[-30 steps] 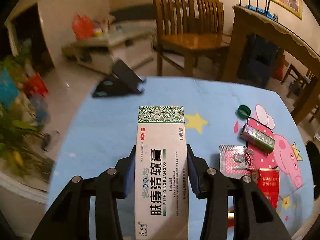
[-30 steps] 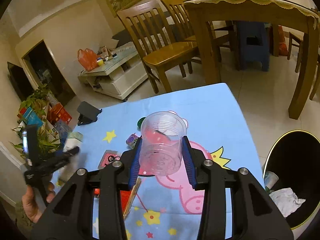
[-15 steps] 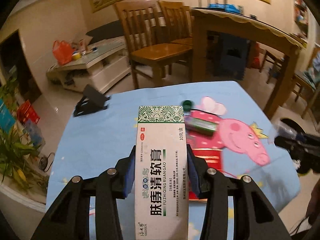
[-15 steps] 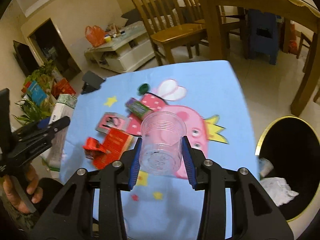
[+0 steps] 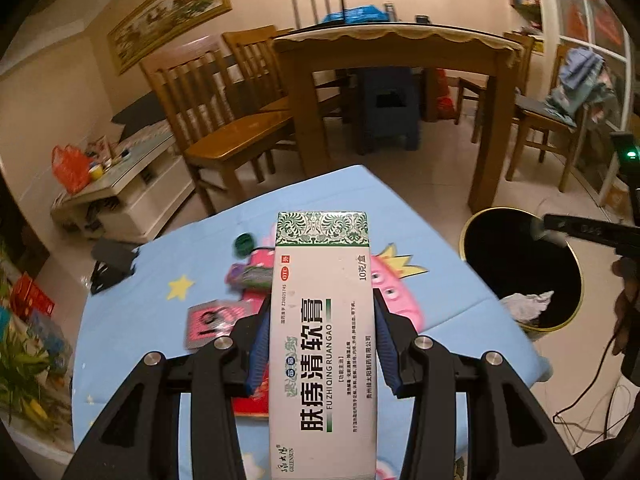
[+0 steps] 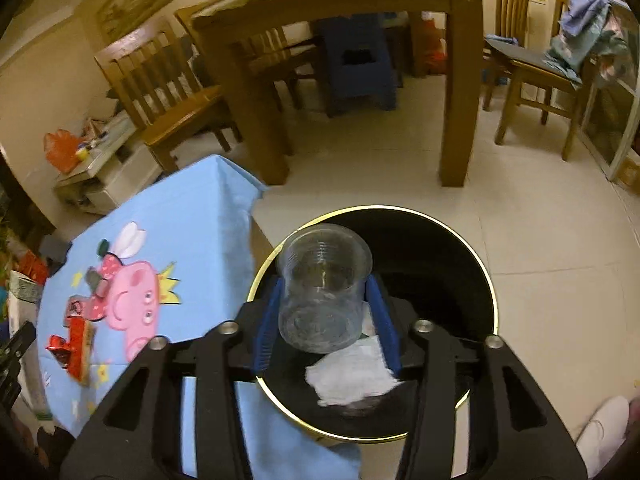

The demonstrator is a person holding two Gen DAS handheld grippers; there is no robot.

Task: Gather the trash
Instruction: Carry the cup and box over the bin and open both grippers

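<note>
Pale floor tiles and wooden dining chairs fill the background of both views, with a low worktop under a light-blue cartoon-pig cloth in front. At the centre bottom of the left wrist view, the left tool is clamped on a long white and green cardboard medicine box, its blue pads pressing both long sides. Behind the box, on the cloth, lie a dark green bottle cap, a small green packet and a pink and grey card. At the right of that frame a round black bin with a gold rim stands on the floor beside the worktop.

In the right wrist view, the right tool sits over that bin. Its jaws have just been opening, and a clear ribbed plastic cup is between them with a gap showing at the right pad. Crumpled white paper lies in the bin below the cup.
</note>
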